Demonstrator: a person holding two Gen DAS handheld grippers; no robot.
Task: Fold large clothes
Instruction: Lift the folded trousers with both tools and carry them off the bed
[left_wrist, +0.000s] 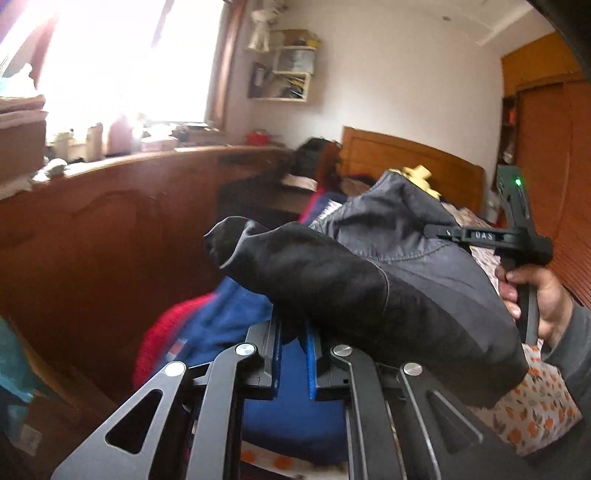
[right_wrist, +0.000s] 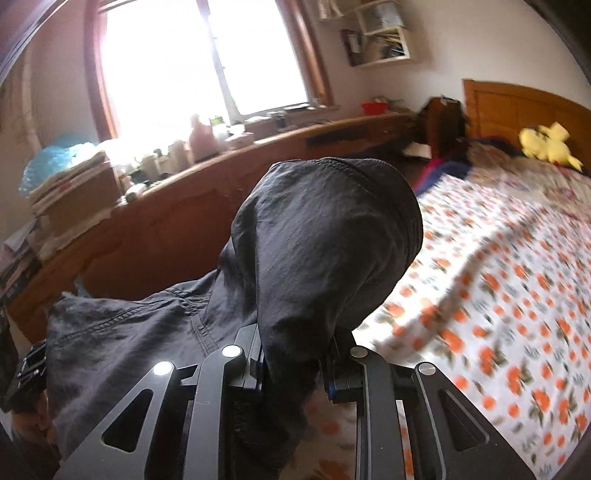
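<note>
A dark grey and black jacket (left_wrist: 399, 266) hangs in the air between both grippers, above the bed. My left gripper (left_wrist: 293, 332) is shut on a black fold of it; the blue pads (left_wrist: 312, 365) pinch the cloth. My right gripper (right_wrist: 295, 354) is shut on another bunched part of the jacket (right_wrist: 325, 236), which rises in a hood-like hump and hides the fingertips. In the left wrist view the right gripper's body (left_wrist: 517, 236) and the hand holding it show at the right, behind the jacket.
The bed has a white sheet with orange flowers (right_wrist: 498, 295) and a wooden headboard (right_wrist: 517, 103). A yellow plush toy (right_wrist: 546, 144) lies near the headboard. Blue and red clothes (left_wrist: 221, 325) lie piled on the bed. A long wooden cabinet (left_wrist: 110, 221) with clutter runs under the window.
</note>
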